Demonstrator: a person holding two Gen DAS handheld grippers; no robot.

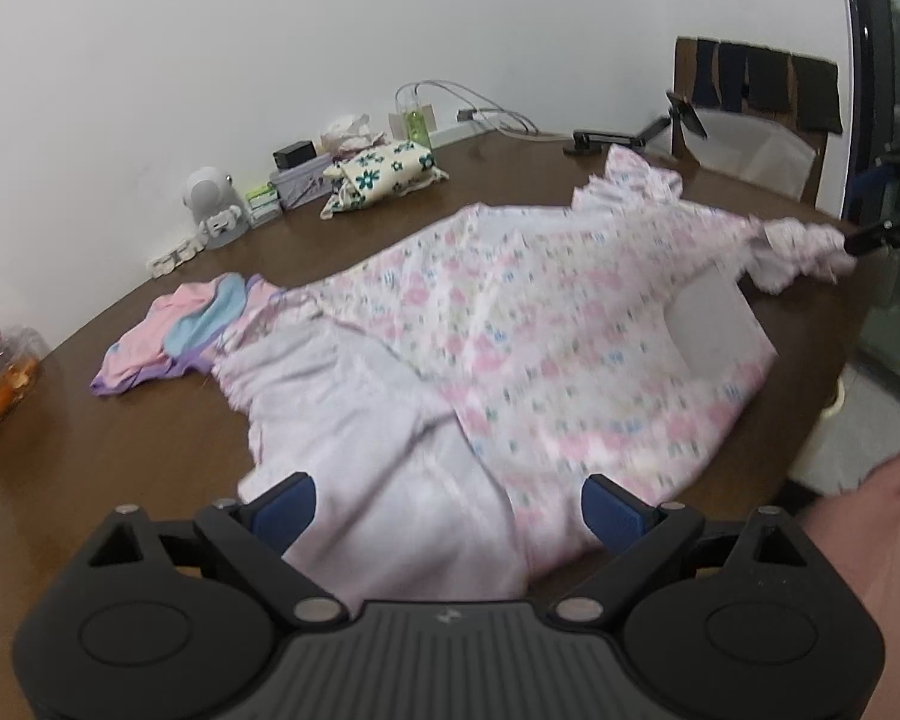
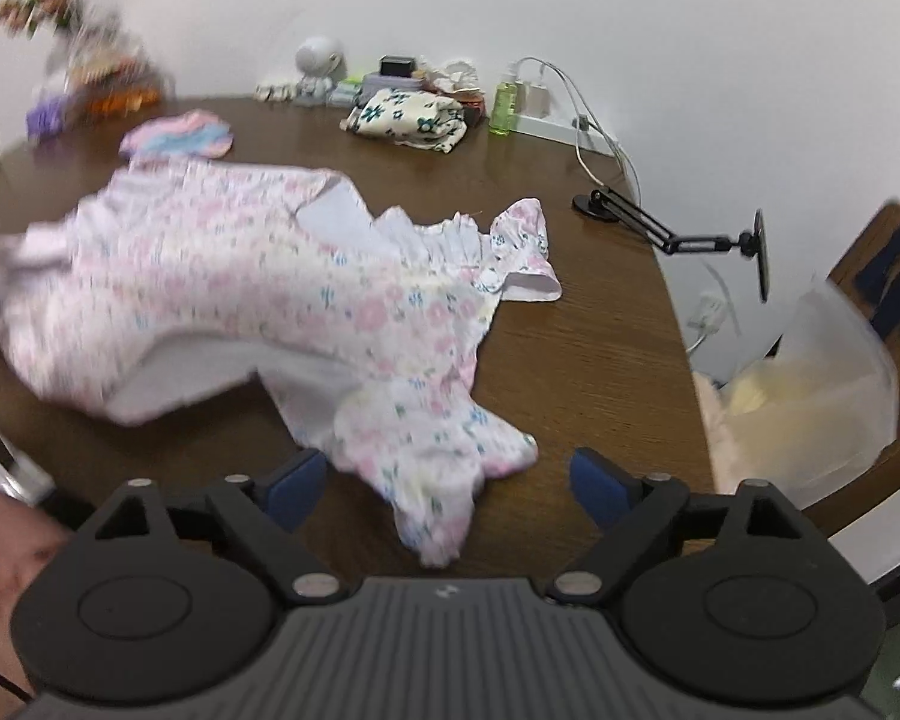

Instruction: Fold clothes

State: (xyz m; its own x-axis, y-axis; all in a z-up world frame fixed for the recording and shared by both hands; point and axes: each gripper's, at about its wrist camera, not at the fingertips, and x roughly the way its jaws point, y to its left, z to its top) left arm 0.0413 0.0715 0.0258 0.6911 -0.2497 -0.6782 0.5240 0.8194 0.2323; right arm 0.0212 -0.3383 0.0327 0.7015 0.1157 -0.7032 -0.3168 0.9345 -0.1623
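Two grippers worked one floral dress (image 1: 510, 324), which lay spread and rumpled across the brown table (image 1: 150, 450). The left gripper (image 1: 447, 501) stood released, its pads astride the pale hem at 6 o'clock in its own view, nothing pinched. The right gripper (image 2: 447, 483) was likewise released over a ruffled sleeve (image 2: 444, 462) lying between its pads; seen from the left view at 3 o'clock, its tips seemed to touch the sleeve, though grasp could not be told. Risk: closing on only one fabric layer, dragging the dress toward the near edge, or sweeping it into the small pink garment (image 1: 168, 330) at 9 o'clock.
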